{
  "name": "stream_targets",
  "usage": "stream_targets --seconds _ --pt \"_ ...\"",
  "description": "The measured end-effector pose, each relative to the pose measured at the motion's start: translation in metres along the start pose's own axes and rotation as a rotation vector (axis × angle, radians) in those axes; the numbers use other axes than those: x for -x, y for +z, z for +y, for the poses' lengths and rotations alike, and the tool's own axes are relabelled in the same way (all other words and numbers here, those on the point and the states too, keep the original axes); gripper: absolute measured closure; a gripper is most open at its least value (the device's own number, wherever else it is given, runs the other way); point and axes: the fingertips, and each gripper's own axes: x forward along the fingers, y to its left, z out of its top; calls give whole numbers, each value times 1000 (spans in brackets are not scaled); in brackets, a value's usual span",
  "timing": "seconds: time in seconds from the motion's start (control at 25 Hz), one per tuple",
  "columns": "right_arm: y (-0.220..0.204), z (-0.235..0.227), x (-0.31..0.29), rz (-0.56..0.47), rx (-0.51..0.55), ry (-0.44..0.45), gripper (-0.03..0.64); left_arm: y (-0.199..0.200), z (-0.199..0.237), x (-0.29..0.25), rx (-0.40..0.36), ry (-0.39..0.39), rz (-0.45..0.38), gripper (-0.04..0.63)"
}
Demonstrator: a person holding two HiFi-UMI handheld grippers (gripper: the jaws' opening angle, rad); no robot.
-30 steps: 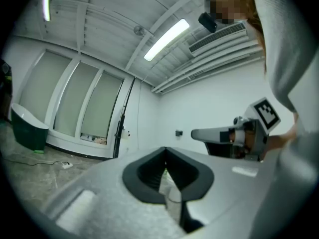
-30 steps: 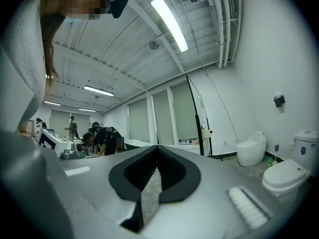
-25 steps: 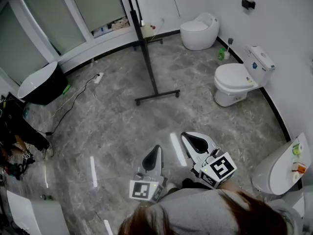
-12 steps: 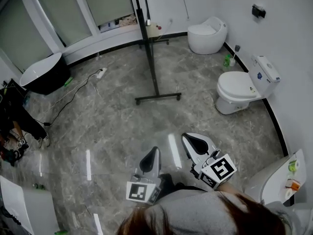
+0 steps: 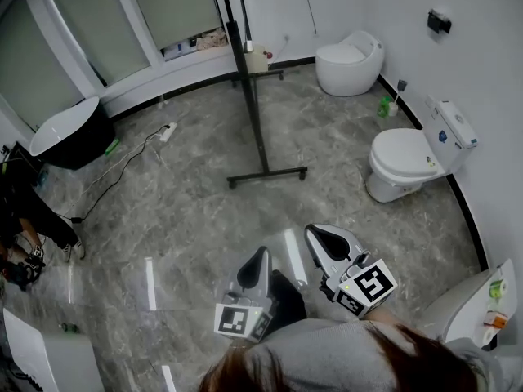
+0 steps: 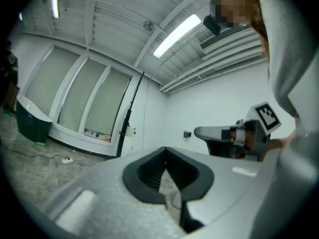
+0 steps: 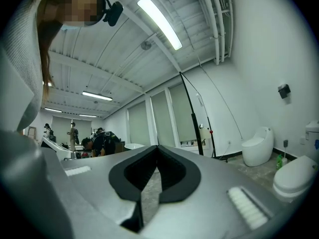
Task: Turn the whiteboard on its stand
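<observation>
The whiteboard, one only, shows edge-on atop its black stand at the far side of the grey floor, well away from both tools, with only floor between. The left hand-held gripper and the right hand-held gripper are each clenched on nothing, held low near the person's body. Two toilets line the right wall; one black tub and one power strip lie to the left.
</observation>
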Motion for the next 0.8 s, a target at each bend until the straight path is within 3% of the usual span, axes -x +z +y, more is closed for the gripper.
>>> stream_targets --seconds 0.12,0.56,0.8 --pt "0 -25 -39 1 -3 -25 614 5 27 -36 26 -30 6 595" --pt "26 -100 -203 -36 9 -96 614 36 146 -164 -29 -130 65 595" --pt "35 -130 -253 -42 11 -145 614 44 190 -206 -51 -174 73 595"
